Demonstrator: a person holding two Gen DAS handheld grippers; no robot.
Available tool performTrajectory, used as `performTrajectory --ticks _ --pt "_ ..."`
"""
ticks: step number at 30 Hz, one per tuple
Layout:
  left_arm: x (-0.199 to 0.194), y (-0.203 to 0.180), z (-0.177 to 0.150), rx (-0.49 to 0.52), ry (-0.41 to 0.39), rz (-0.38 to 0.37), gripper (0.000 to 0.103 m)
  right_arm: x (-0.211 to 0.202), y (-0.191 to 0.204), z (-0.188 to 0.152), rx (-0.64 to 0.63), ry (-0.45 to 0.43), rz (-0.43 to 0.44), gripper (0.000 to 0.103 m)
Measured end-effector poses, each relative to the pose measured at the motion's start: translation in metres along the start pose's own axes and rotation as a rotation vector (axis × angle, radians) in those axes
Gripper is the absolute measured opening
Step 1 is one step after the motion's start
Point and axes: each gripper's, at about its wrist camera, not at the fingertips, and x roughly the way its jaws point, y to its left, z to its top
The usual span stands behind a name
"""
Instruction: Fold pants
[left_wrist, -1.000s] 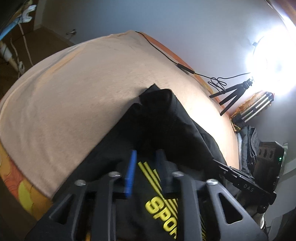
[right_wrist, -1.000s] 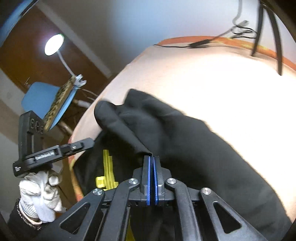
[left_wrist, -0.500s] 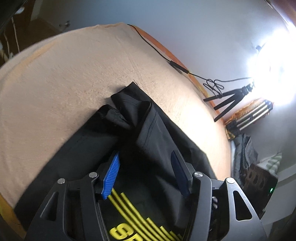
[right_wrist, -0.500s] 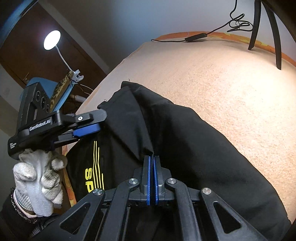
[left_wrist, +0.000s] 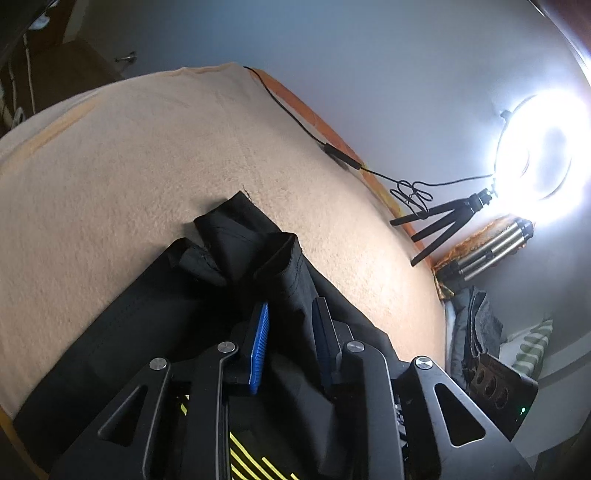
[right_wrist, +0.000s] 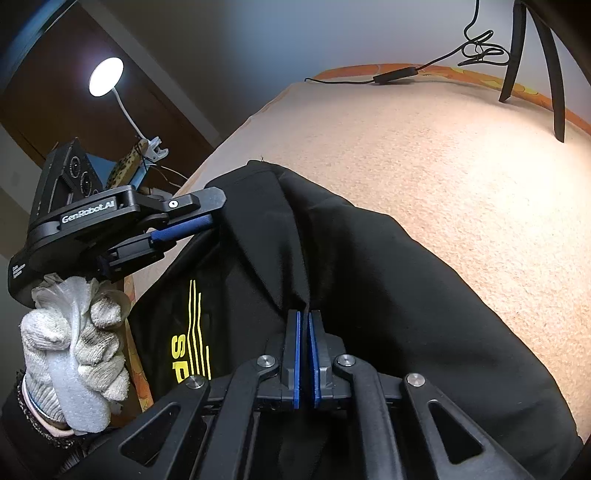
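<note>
Right gripper (right_wrist: 303, 332): fingers (right_wrist: 294, 354) clenched on a pinched ridge of the black pants (right_wrist: 369, 277); we see the fabric fold running up from between the blue pads toward 12 o'clock. Left gripper (left_wrist: 290, 332): fingers (left_wrist: 260, 343) released, blue pads apart, with a raised fold of the pants (left_wrist: 236, 258) standing in the gap between them; we cannot tell if either pad touches the cloth. In the right wrist view we see the left gripper (right_wrist: 192, 227) at 9 o'clock, its blue finger tip at the edge of the pants near the top corner, held by a white knit-gloved hand (right_wrist: 74, 343) at 8 o'clock.

Pants lie bunched on the bed, on a peach blanket (left_wrist: 129, 166), spreading from the fingers up to about the frame centre in both views. Yellow stripes and lettering (right_wrist: 188, 343) show on the cloth at 7 o'clock in the right wrist view, and yellow stripes at 6 o'clock in the left one.

Further out, left wrist view: black cable (left_wrist: 343, 158) along the orange bed edge at 1 o'clock, a small black tripod (left_wrist: 443, 221) at 2 o'clock under a lit ring light (left_wrist: 539, 155), a folded metal tripod (left_wrist: 495, 247) at 3 o'clock. Right wrist view: a round desk lamp (right_wrist: 106, 77) at 10 o'clock, tripod legs (right_wrist: 554, 74) at 1 o'clock.
</note>
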Motion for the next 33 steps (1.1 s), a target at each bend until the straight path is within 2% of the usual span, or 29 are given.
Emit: performTrajectory --ticks 5,8,10,11,14,19,25,33 --pt "0.012 0.003 0.001 -0.036 0.035 0.024 0.023 0.0 0.002 -0.002 -0.017 0.005 0.004 0.005" --pt "0.015 0.004 0.0 -0.034 0.008 0.03 0.022 0.001 0.004 -0.003 -0.029 0.007 0.004 0.005" --pt "0.016 0.003 0.0 -0.026 -0.004 0.037 0.006 0.001 0.005 -0.003 -0.034 0.007 0.001 0.005" --pt "0.017 0.001 -0.001 -0.016 -0.008 0.041 0.002 0.001 0.005 -0.003 -0.035 0.008 0.001 0.005" --pt "0.009 -0.001 -0.002 0.001 -0.038 0.035 0.002 0.0 0.007 -0.003 -0.038 0.01 0.002 0.005" --pt "-0.023 -0.003 -0.001 0.03 -0.103 0.017 0.002 -0.008 0.018 -0.004 -0.069 -0.011 0.01 0.003" --pt "-0.06 0.005 -0.008 0.032 -0.149 0.011 0.001 -0.022 0.053 -0.01 -0.155 -0.027 0.036 0.001" --pt "-0.102 0.03 -0.036 0.024 -0.161 0.062 0.001 -0.023 0.106 -0.036 -0.294 0.009 0.037 0.001"
